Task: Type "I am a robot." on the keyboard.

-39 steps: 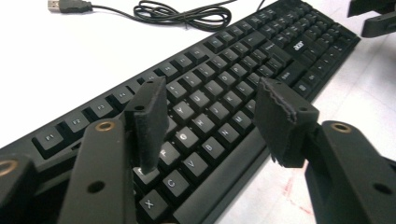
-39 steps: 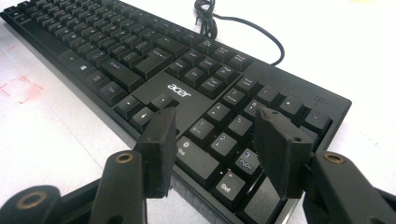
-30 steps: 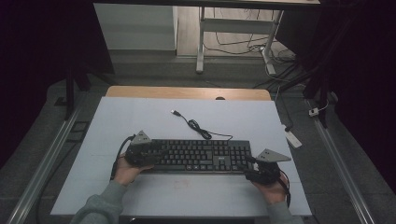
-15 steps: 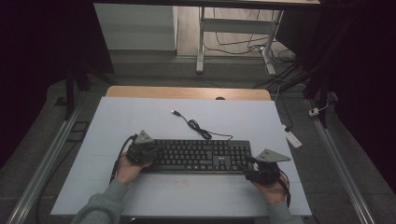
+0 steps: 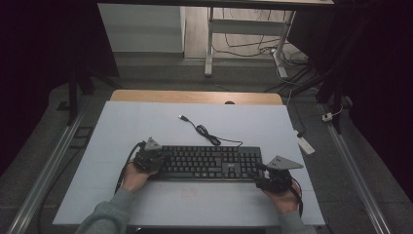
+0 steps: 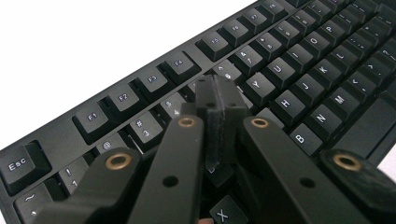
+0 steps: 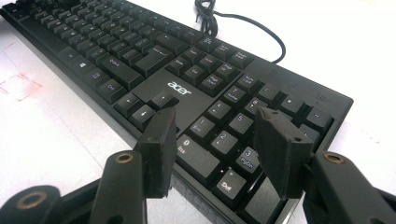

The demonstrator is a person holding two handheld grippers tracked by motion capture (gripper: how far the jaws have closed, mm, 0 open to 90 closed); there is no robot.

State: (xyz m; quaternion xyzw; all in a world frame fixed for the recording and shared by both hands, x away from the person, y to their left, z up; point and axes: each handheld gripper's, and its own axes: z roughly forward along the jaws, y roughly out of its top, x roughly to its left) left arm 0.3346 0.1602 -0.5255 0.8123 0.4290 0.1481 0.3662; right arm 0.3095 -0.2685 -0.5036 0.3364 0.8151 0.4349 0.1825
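Note:
A black Acer keyboard (image 5: 209,163) lies across the near half of the white table top, and its cable (image 5: 204,131) curls away to a USB plug (image 5: 182,117). My left gripper (image 5: 157,159) is at the keyboard's left end. In the left gripper view its pads (image 6: 219,93) meet just above the number-row keys (image 6: 299,56), shut with nothing between them. My right gripper (image 5: 261,177) is at the keyboard's near right corner. In the right gripper view it (image 7: 212,126) stands open, with its jaws apart over the numeric pad (image 7: 233,116).
The white mat (image 5: 122,131) covers the table, and a wooden edge (image 5: 195,96) shows at the back. Faint red marks (image 7: 21,84) sit on the mat in front of the keyboard. A white power strip (image 5: 305,143) lies on the floor to the right. Metal rails run along both sides.
The left gripper has edged slightly at the keyboard's left end. The right gripper and the keyboard have stayed where they were.

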